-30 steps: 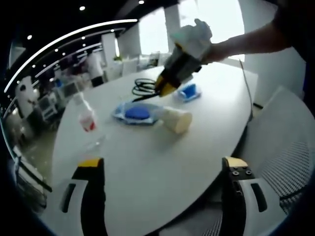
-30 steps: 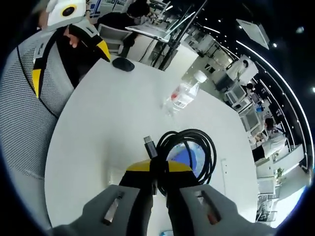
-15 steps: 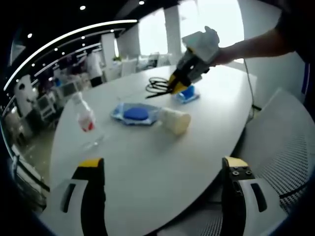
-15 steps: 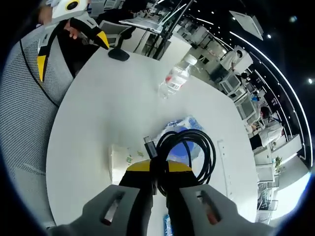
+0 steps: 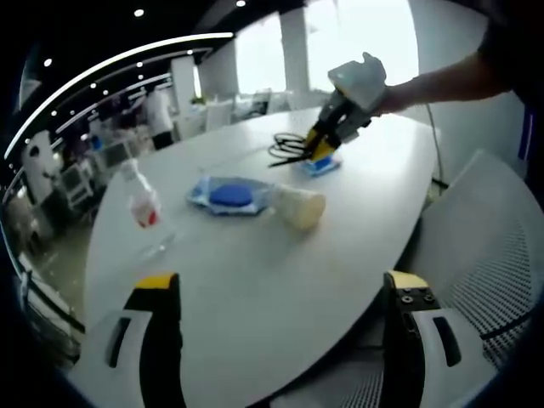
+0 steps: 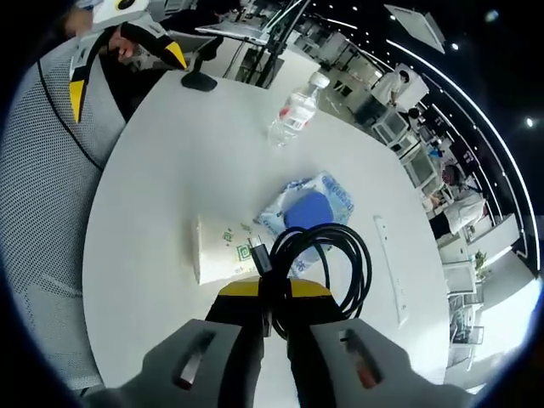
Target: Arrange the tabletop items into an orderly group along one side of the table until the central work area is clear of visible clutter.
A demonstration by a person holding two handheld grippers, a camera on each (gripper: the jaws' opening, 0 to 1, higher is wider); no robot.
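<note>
My right gripper (image 6: 274, 289) is shut on a coiled black cable (image 6: 327, 263) and holds it above the white table (image 6: 144, 204). Below it lie a paper cup (image 6: 223, 248) on its side and a blue packet (image 6: 308, 206). A water bottle (image 6: 293, 110) stands further off. In the left gripper view the right gripper (image 5: 327, 140) hangs with the cable (image 5: 285, 147) over a small blue packet (image 5: 321, 161) at the table's far side. My left gripper (image 5: 281, 280) is open at the near table edge, with nothing between its jaws. The cup (image 5: 299, 206), blue packet (image 5: 229, 195) and bottle (image 5: 140, 200) lie ahead of it.
A grey mesh chair (image 5: 493, 255) stands at the right of the table, also seen as mesh chair (image 6: 42, 170). A dark oval object (image 6: 198, 82) lies near the table edge by the left gripper (image 6: 127, 34). A white strip (image 6: 389, 268) is set in the tabletop.
The right gripper has carried the cable away from the cup and large packet toward the table's far side, over the small blue packet. The left gripper has stayed put.
</note>
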